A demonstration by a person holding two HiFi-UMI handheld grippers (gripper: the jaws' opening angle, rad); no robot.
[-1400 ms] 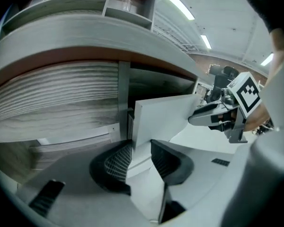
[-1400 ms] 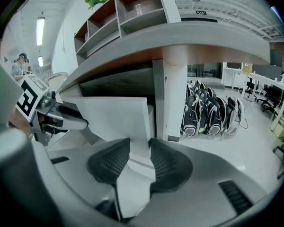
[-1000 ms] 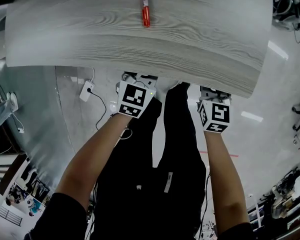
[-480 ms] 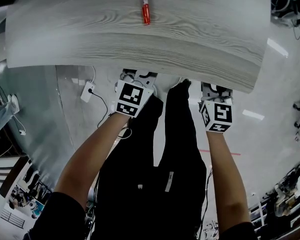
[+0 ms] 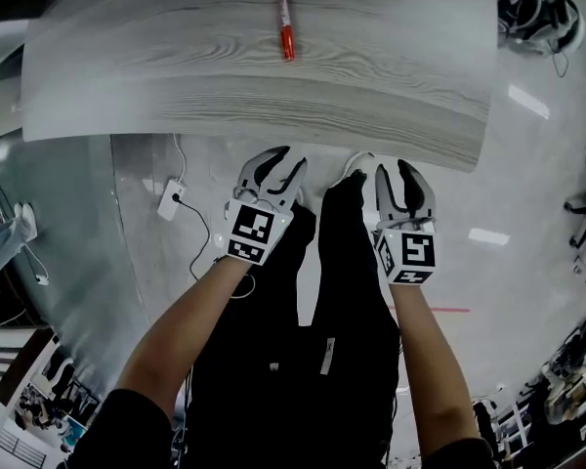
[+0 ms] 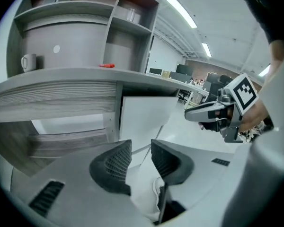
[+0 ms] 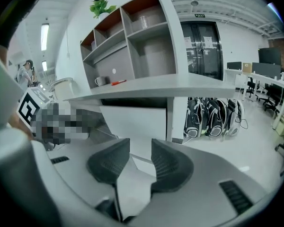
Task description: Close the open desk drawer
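The grey wood-grain desk (image 5: 176,57) fills the top of the head view. No drawer sticks out past its front edge there. A white drawer front (image 6: 144,115) (image 7: 135,119) sits under the desktop, about level with the desk edge. My left gripper (image 5: 278,156) (image 6: 141,148) hangs just in front of the desk edge. Its jaws stand a little apart with nothing between them. My right gripper (image 5: 394,167) (image 7: 140,148) is beside it on the right, also slightly open and empty. Neither touches the desk or the drawer.
A red pen (image 5: 284,16) lies on the desktop. A shelf unit with a white mug (image 6: 28,61) stands at the desk's back. A white power strip (image 5: 169,199) and its cable lie on the floor at left. Black bags (image 7: 217,117) stand right of the desk.
Both grippers have drawn back from under the desk edge toward the person. Their jaws, hidden beneath the desktop before, now show in the head view.
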